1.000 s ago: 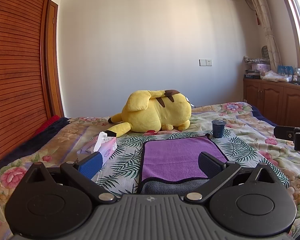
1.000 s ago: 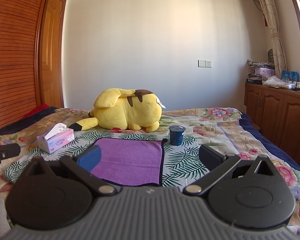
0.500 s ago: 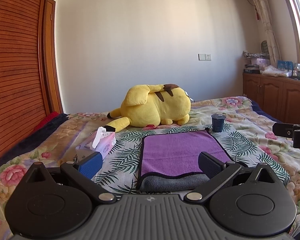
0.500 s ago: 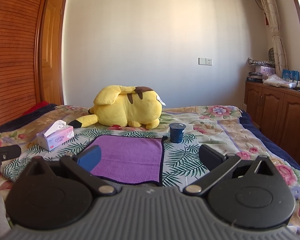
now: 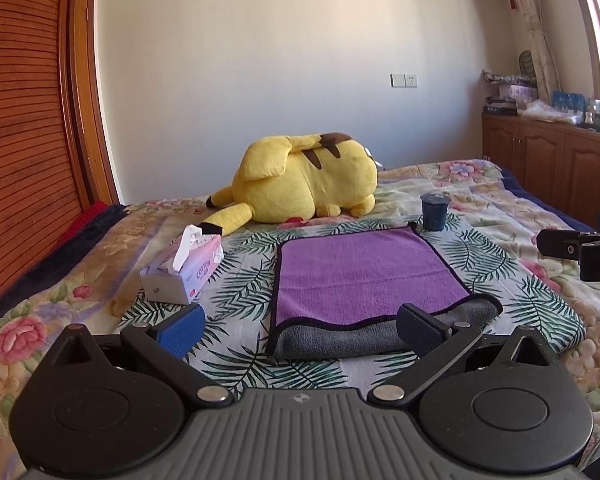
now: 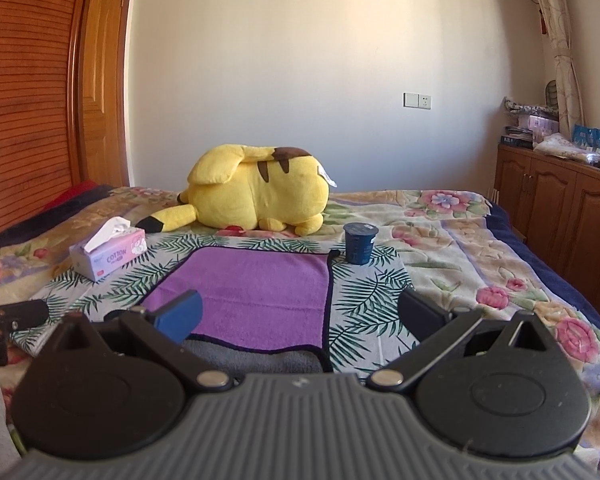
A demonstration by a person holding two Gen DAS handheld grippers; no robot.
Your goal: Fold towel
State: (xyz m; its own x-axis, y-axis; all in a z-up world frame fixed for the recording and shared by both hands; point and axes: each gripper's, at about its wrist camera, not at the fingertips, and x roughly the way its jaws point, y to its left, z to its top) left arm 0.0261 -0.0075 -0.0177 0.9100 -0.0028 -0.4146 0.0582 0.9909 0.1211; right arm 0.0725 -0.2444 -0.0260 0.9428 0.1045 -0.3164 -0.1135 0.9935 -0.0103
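Note:
A purple towel (image 5: 364, 276) with a grey underside and dark trim lies flat on the leaf-patterned bedspread; its near edge is turned up and shows grey. It also shows in the right wrist view (image 6: 256, 292). My left gripper (image 5: 300, 330) is open and empty, just in front of the towel's near edge. My right gripper (image 6: 300, 316) is open and empty, above the towel's near right part. The right gripper's body shows at the right edge of the left wrist view (image 5: 580, 248).
A yellow plush toy (image 5: 304, 184) lies behind the towel. A dark blue cup (image 5: 434, 212) stands by the towel's far right corner. A tissue box (image 5: 184, 272) sits left of the towel. Wooden cabinets (image 5: 556, 168) line the right wall.
Both grippers have pulled back and risen a little, so more of the towel's near grey edge shows. Both stay open; the towel has not moved.

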